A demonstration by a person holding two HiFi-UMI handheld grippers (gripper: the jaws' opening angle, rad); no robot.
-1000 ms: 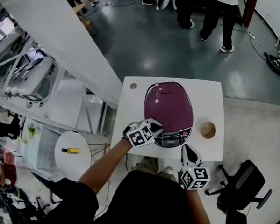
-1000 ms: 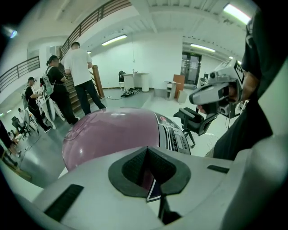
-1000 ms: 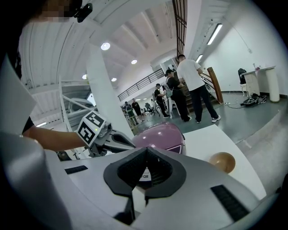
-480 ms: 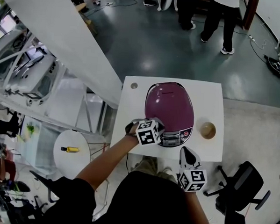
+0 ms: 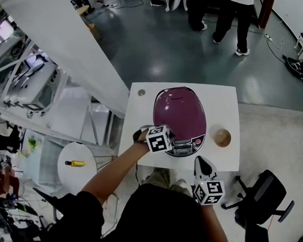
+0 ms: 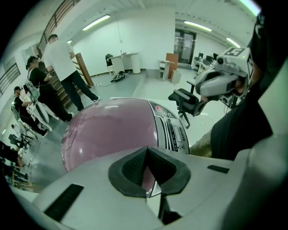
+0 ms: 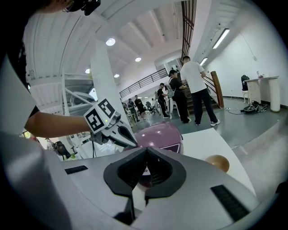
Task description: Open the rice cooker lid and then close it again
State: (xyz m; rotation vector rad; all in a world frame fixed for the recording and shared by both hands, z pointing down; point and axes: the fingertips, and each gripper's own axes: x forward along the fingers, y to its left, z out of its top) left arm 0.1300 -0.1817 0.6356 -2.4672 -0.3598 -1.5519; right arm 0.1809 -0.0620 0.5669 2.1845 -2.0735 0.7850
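A purple rice cooker (image 5: 180, 112) stands on a white table (image 5: 141, 117) with its lid down. Its silver control panel (image 5: 186, 146) faces me. My left gripper (image 5: 168, 140) is shut and empty, and points steeply down at the lid's front left edge, beside the panel. Whether it touches the lid I cannot tell. In the left gripper view the shut left gripper (image 6: 147, 155) hangs just over the purple lid (image 6: 108, 130). My right gripper (image 5: 201, 167) hovers at the table's front edge, shut on nothing, apart from the cooker (image 7: 159, 134).
A small wooden bowl (image 5: 222, 137) sits right of the cooker. There is a round hole (image 5: 141, 92) at the table's back left corner. A black office chair (image 5: 261, 199) stands at the right and a round side table (image 5: 63, 170) at the left. People stand beyond.
My left gripper has tipped and rolled over the cooker's front left, its marker cube edging right. The right gripper has hardly moved. The lid stays down.
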